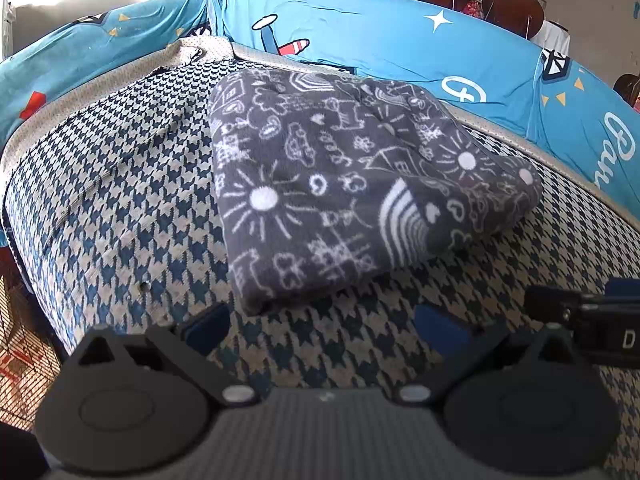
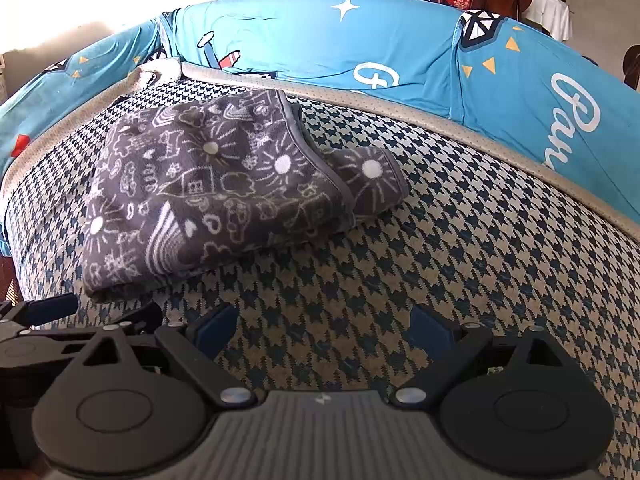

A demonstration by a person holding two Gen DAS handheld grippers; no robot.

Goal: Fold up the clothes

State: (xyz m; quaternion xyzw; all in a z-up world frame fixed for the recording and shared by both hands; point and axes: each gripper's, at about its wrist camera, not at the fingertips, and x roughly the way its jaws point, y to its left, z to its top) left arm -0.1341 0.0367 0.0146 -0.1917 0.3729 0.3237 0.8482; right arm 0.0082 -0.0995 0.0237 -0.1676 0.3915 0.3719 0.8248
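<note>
Folded grey garment (image 1: 344, 184) on houndstooth mattress (image 1: 120, 208)

A blue-and-cream houndstooth mattress (image 1: 120, 208) carries one folded grey fleece garment with white doodle print (image 1: 344, 184), lying flat on it.

I'm in a home. Before me lies a houndstooth-covered cushion (image 1: 120, 184) edged by a bright blue cartoon-print sheet (image 1: 380, 40). Dark wooden chairs (image 1: 508, 4) stand upper right.
</note>
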